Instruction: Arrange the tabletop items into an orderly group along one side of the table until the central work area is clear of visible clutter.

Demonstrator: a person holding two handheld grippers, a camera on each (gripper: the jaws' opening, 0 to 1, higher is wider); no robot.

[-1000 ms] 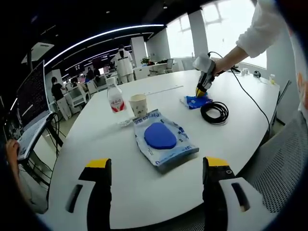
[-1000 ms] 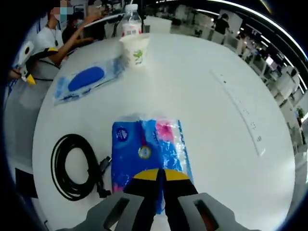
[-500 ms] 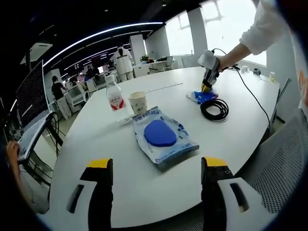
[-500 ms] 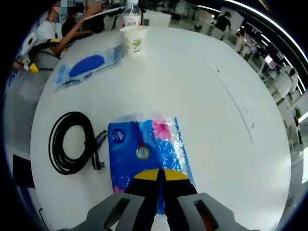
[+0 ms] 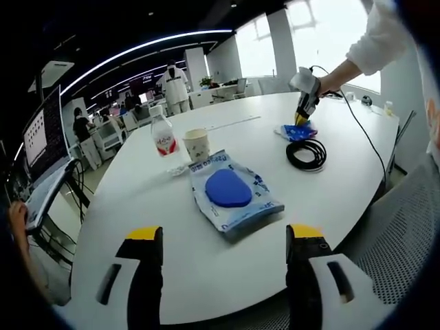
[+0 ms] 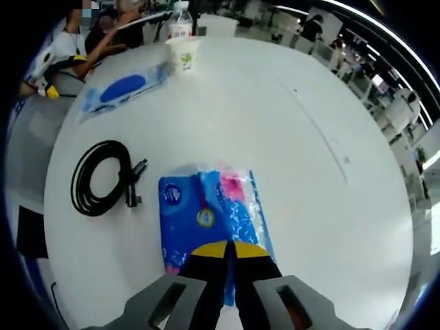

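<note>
The right tongs (image 6: 229, 249) have their jaws pressed together on the near end of a blue tissue pack (image 6: 206, 210), which lies flat on the white desk (image 6: 309, 172). In the left gripper view the same tongs, held by a hand (image 5: 333, 73) in a white sleeve, stand over the pack (image 5: 300, 131) close to the desk's far right edge. Just beside the pack lies a coiled black cable (image 6: 103, 177), its plug end pointing at the pack without touching it; in the left gripper view the coil (image 5: 306, 153) sits nearer the camera than the pack.

The left tongs (image 5: 221, 242) stand wide apart, holding nothing, above the desk's near edge. Ahead of them, toward the middle of the desk, lies a clear bag (image 5: 232, 194) with a blue oval pad inside. Beyond it a paper cup (image 5: 196, 143) stands upright, with a water bottle (image 5: 163, 138) close beside it. A thin white strip (image 6: 317, 128) lies along the far side.
</note>
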